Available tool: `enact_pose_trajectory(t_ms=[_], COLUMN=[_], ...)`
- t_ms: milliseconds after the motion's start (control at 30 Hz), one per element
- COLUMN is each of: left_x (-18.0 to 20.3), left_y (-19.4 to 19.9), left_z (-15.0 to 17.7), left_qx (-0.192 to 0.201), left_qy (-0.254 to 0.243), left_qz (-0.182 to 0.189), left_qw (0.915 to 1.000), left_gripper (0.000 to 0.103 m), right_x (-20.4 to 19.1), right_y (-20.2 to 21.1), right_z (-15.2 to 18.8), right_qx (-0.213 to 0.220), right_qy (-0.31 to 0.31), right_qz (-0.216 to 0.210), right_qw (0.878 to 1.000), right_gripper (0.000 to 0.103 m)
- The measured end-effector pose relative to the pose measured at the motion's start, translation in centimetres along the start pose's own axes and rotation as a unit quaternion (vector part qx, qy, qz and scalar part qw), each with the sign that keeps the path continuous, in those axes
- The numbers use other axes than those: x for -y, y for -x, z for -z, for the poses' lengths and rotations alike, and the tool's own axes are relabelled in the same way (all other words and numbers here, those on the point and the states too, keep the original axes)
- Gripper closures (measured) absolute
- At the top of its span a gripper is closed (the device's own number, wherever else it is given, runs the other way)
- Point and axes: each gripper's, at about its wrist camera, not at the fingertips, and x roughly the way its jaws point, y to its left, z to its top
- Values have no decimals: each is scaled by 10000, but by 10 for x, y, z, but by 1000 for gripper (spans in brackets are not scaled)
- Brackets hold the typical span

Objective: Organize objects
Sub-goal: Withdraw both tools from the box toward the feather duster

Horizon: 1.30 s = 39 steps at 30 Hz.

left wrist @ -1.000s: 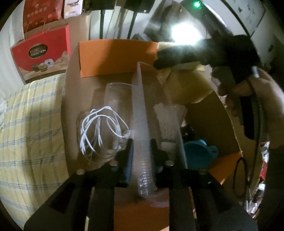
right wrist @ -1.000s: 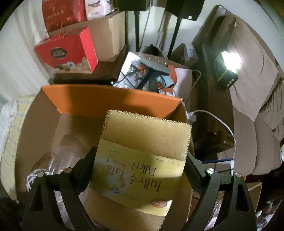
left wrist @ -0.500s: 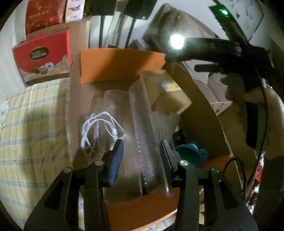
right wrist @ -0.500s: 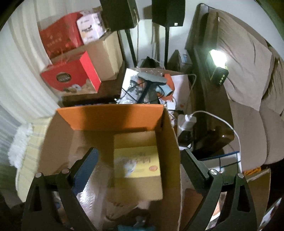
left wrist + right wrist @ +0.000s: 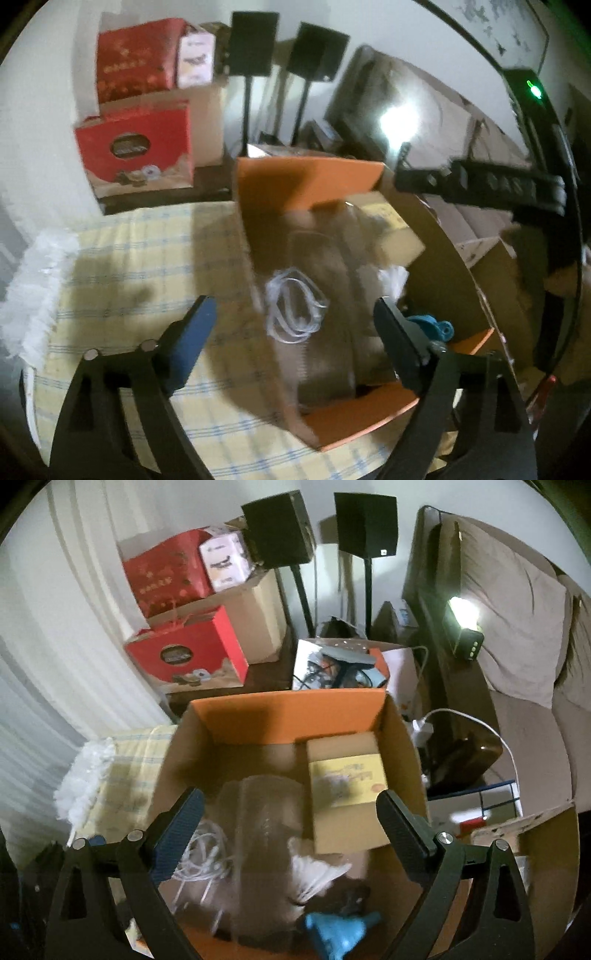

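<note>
Both grippers: empty, jaws spread wide, hovering over the box
Cloth point(image 5: 122, 266): yellow checked, under the box, runs out past the left gripper's left jaw
Box point(image 5: 280, 710): cardboard with orange flaps, sits ahead of and between the right gripper's jaws
Left gripper point(image 5: 295, 314): box interior lies between its jaws, a bit blurry
Right gripper point(image 5: 290, 812): up above the box, looking down in
Tube point(image 5: 266, 834): clear plastic, lying in the box between the right jaws
Sponge point(image 5: 345, 786): yellow, labelled, far right corner, just ahead of the right jaw
Cable point(image 5: 201, 856): white coil, by the left jaw
Shuttlecock point(image 5: 314, 871): white, below the sponge
Funnel point(image 5: 340, 930): blue, near edge, low between the jaws
</note>
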Motion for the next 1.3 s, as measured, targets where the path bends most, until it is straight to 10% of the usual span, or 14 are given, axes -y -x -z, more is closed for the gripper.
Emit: enact_pose_trajectory(t_ms=[1300], left_x=[-121], left_y=[98], left_z=[18], left_qx=[652], left_qy=[602], left_qz=[-748], left_qw=[9932], left_gripper=[0], right_x=[-145], right_y=[41], right_z=[65], right_qx=[891], right_qy=[830], right_qz=[46], right_qw=[9925], right_gripper=[1])
